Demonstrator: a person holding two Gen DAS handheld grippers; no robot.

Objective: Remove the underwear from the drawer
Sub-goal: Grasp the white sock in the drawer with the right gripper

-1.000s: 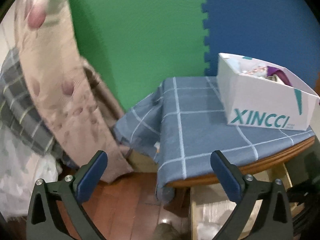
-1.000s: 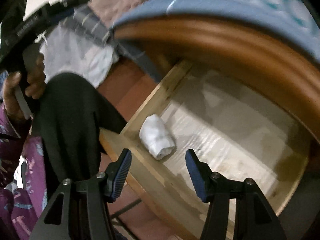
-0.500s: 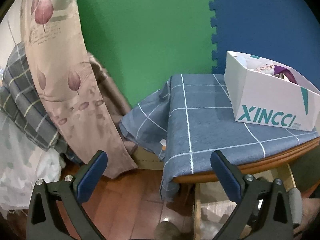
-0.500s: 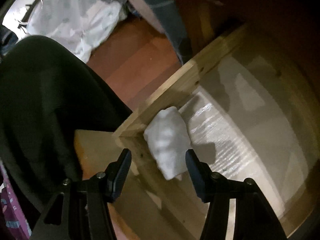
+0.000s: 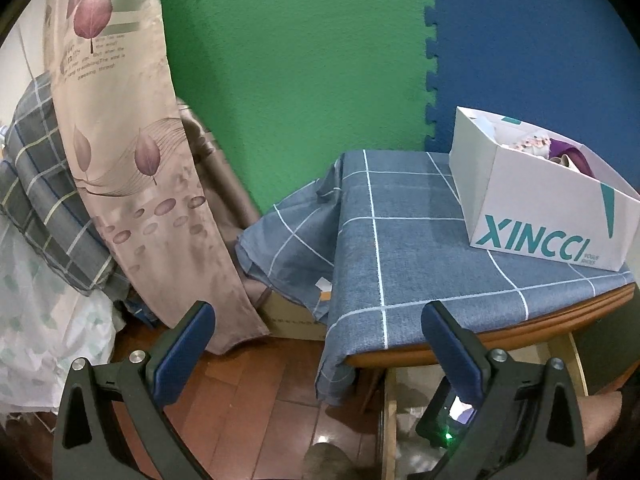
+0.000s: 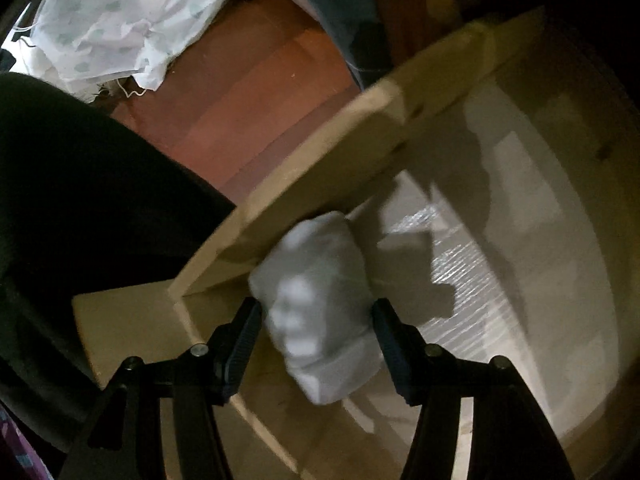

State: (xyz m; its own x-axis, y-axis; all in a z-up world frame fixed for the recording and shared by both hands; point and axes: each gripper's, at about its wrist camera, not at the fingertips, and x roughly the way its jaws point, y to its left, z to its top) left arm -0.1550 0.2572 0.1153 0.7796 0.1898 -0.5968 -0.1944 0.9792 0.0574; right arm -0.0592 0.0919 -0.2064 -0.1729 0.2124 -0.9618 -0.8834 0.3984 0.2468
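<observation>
A rolled white underwear bundle (image 6: pixel 320 304) lies in the near left corner of the open pale wooden drawer (image 6: pixel 320 152). My right gripper (image 6: pixel 316 320) is open and reaches into the drawer, with its fingers on either side of the bundle, close to it. My left gripper (image 5: pixel 316 332) is open and empty, held in the air in front of the table's left end. The drawer's edge (image 5: pixel 388 420) shows in the left wrist view under the table, with the right gripper body beside it.
A table with a blue checked cloth (image 5: pixel 400 240) carries a white XINCCI box (image 5: pixel 536 208) of items. A floral curtain (image 5: pixel 120 152) and checked bedding (image 5: pixel 44 200) stand left. Red wooden floor (image 5: pixel 260 400) lies below. The person's dark-clothed leg (image 6: pixel 80 200) is left of the drawer.
My right gripper has moved down into the drawer until its fingers straddle the white bundle. My left gripper has shifted slightly left and stays open.
</observation>
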